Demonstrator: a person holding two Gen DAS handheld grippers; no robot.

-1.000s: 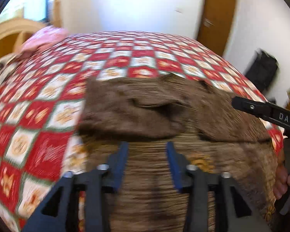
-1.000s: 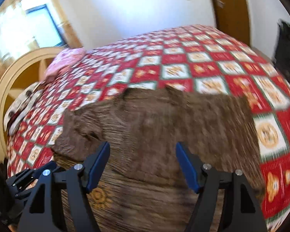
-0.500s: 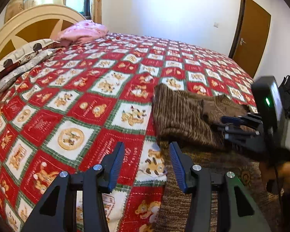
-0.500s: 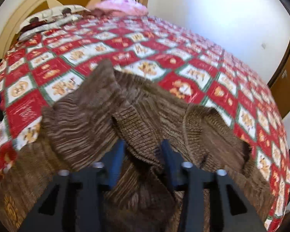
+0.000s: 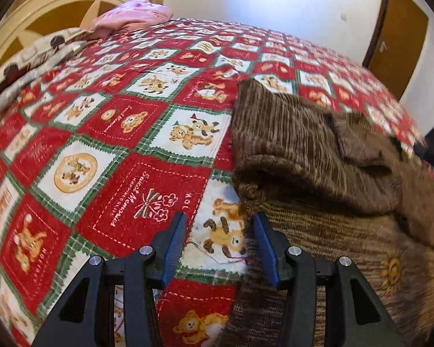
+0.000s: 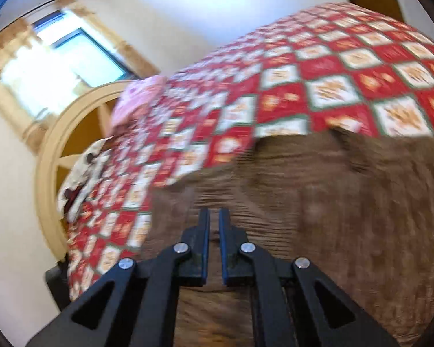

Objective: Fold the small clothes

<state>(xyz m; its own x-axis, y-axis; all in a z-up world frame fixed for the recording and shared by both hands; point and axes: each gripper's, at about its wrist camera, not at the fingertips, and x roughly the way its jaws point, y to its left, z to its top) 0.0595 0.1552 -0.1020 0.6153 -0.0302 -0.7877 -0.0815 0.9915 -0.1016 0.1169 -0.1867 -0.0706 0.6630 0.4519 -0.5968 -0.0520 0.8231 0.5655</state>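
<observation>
A brown ribbed knit garment (image 5: 318,156) lies on a bed covered by a red, white and green teddy-bear patchwork quilt (image 5: 107,150), near the bed's near edge. Seen from the left wrist camera, the garment sits ahead and to the right of the left gripper (image 5: 220,248), whose blue-padded fingers stand apart and empty; the right-hand finger just overlaps the garment's left edge, while the other is over bare quilt. That edge runs away from the camera, so the garment's side lies roughly along the line of the fingers. The upper part appears folded over onto the lower part, leaving a thick rounded fold and a loose, rumpled flap further right. A small sun-like motif (image 5: 393,269) shows on the lower layer. In the blurred right wrist view, the right gripper (image 6: 214,245) is directly over the brown fabric, its fingers nearly together; whether they pinch cloth cannot be told. The right gripper looks nearer the garment's middle, the left nearer its edge.
</observation>
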